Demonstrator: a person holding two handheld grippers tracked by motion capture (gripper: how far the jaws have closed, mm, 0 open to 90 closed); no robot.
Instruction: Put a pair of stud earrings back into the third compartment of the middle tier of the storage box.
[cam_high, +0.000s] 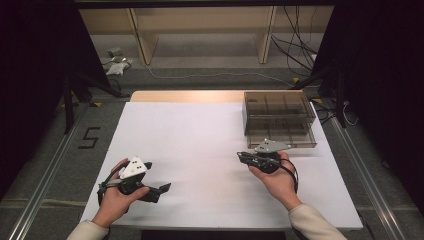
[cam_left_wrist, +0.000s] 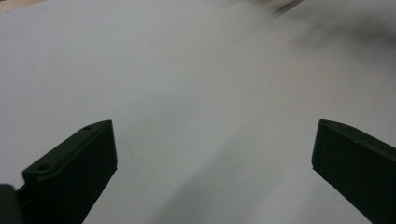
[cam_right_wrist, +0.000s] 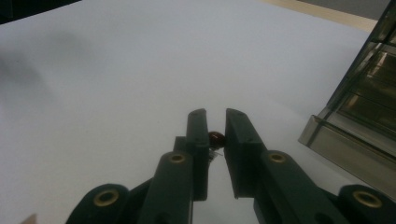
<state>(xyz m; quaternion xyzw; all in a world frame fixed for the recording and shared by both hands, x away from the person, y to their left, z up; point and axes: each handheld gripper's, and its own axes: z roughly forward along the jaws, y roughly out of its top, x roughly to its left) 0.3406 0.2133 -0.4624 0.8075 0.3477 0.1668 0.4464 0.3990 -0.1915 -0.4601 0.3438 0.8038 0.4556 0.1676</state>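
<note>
The white table top (cam_high: 200, 150) is bright, lit from above, while the room around it is very dark. Soft grey shadows lie on the table under the hands. The left gripper view is blurry and smeared at its top right. In the right gripper view, the near black parts look fuzzy, and the smoky box (cam_right_wrist: 369, 107) shines a little.

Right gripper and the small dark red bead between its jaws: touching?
Touching. The right gripper view shows the right gripper with its jaws nearly closed and the bead wedged between them, pressed on both sides, above the white table.
</note>
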